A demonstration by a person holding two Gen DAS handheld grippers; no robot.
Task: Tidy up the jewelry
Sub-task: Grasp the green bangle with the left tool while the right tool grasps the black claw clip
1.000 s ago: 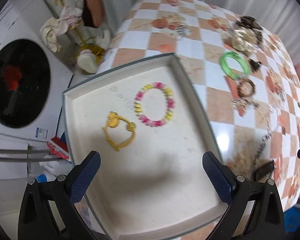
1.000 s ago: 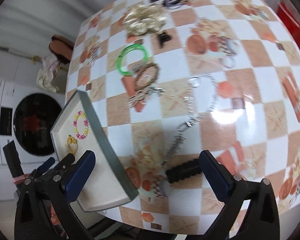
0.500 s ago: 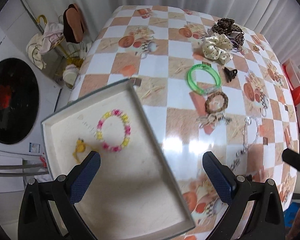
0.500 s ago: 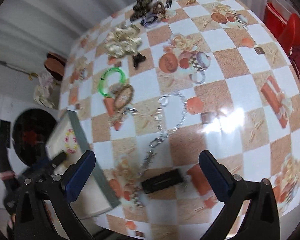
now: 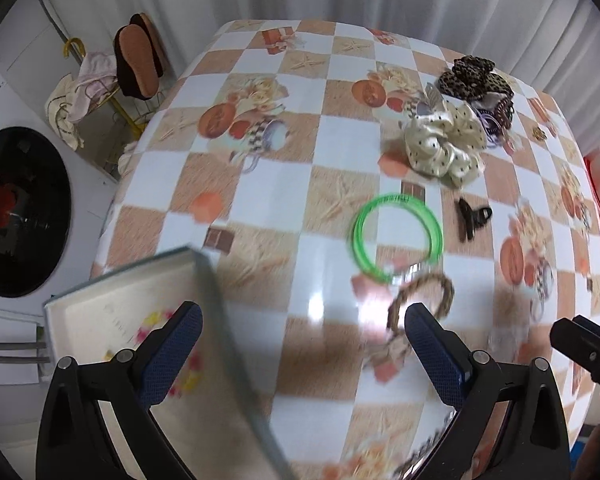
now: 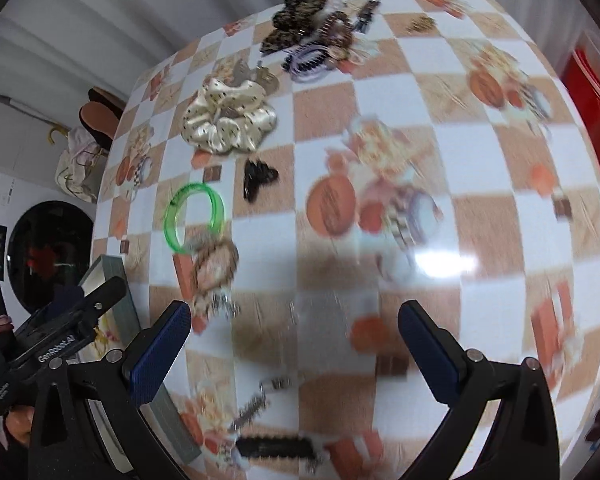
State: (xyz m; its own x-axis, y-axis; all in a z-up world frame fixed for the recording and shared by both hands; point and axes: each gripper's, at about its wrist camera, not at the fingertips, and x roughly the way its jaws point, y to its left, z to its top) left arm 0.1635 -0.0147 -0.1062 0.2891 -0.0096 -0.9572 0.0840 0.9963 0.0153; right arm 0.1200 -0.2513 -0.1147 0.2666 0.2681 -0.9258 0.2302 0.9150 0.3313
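1. A white tray (image 5: 100,312) sits at the worktop's (image 5: 292,168) left edge, a blurred beaded bracelet (image 5: 156,320) inside.
2. The left claw (image 5: 300,348) hangs released and empty above the tray's right rim.
3. A green bangle (image 5: 396,232) lies mid-worktop, touching a brown woven bracelet (image 5: 420,296).
4. The right claw (image 6: 292,340) is spread wide, grasping nothing, over a blurred silver chain (image 6: 320,312).

Glossy tablecloth (image 5: 300,184), satin scrunchie (image 5: 444,144), translucent plastic bangle (image 5: 396,236).
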